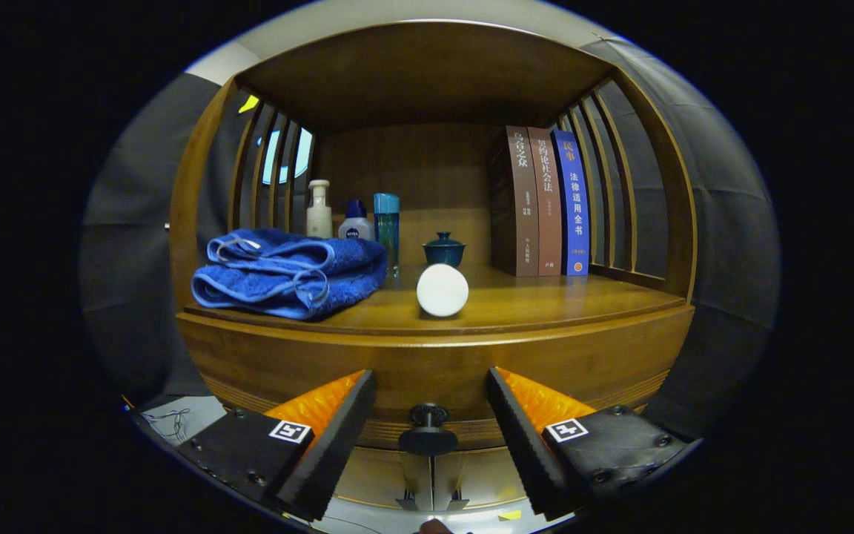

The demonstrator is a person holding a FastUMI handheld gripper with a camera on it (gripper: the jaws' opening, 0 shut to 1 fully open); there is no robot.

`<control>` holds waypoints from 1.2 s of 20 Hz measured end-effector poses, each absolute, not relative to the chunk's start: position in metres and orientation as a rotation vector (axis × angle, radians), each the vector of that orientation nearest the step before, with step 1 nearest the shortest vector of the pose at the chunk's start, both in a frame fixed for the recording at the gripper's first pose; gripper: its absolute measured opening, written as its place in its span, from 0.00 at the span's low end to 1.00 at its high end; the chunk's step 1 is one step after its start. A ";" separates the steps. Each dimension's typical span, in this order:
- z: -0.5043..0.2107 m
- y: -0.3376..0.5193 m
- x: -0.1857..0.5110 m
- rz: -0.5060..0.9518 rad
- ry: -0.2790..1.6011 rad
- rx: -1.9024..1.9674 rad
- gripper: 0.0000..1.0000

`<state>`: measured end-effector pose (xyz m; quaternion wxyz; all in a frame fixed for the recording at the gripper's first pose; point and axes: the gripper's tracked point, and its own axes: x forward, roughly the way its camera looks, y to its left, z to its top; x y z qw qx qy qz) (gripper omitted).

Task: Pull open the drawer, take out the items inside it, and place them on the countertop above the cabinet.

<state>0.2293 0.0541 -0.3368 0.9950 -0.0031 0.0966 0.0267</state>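
Two tongs (431, 423) apart, drawer knob (428, 429) btwn, seemingly untouched

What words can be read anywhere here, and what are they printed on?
"乌合之众": spine of the left brown book.
"民事" and "法律适用全书": spine of the blue book.
Middle brown book: spine text too blurred to read surely.
Bottles: print too small.
Gripper, open, its fingers either side of the drawer knob: square coded tags, no words.
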 end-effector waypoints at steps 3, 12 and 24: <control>-0.312 0.053 0.218 0.059 0.176 -0.035 0.99; -0.242 0.062 0.138 0.097 0.156 -0.070 0.99; -0.151 0.062 0.026 0.135 0.104 0.004 0.99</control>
